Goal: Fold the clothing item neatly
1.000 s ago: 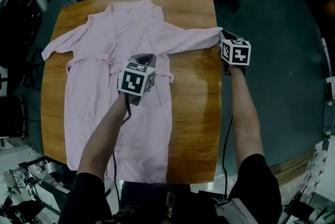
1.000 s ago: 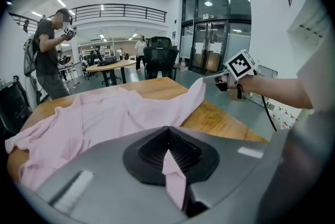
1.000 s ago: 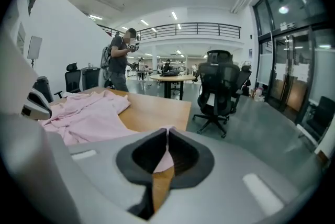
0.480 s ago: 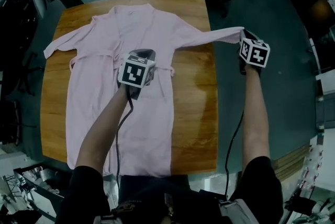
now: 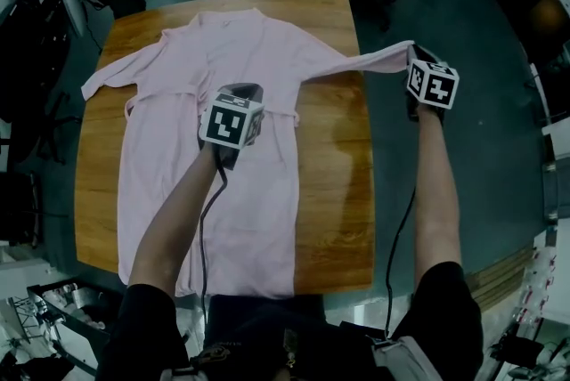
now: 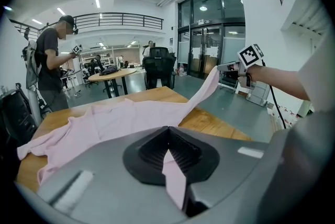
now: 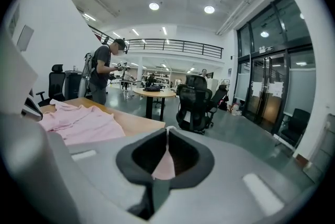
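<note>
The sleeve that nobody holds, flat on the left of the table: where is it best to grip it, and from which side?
Grip the free sleeve at its cuff. The sleeve lies flat and stretched out, and the cuff ends at the table's left edge, perhaps slightly over it. Come from that edge, low and nearly level, to pinch the end without scraping the wood.

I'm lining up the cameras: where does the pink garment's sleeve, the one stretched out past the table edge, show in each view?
Head view: long pink fabric sleeve, upper right, stretched from the wooden table to the right gripper.
Left gripper view: right of centre, rising off the table.
Right gripper view: only its end, pinched between the jaws, lower centre.
Shared landmark: that wooden table.
</note>
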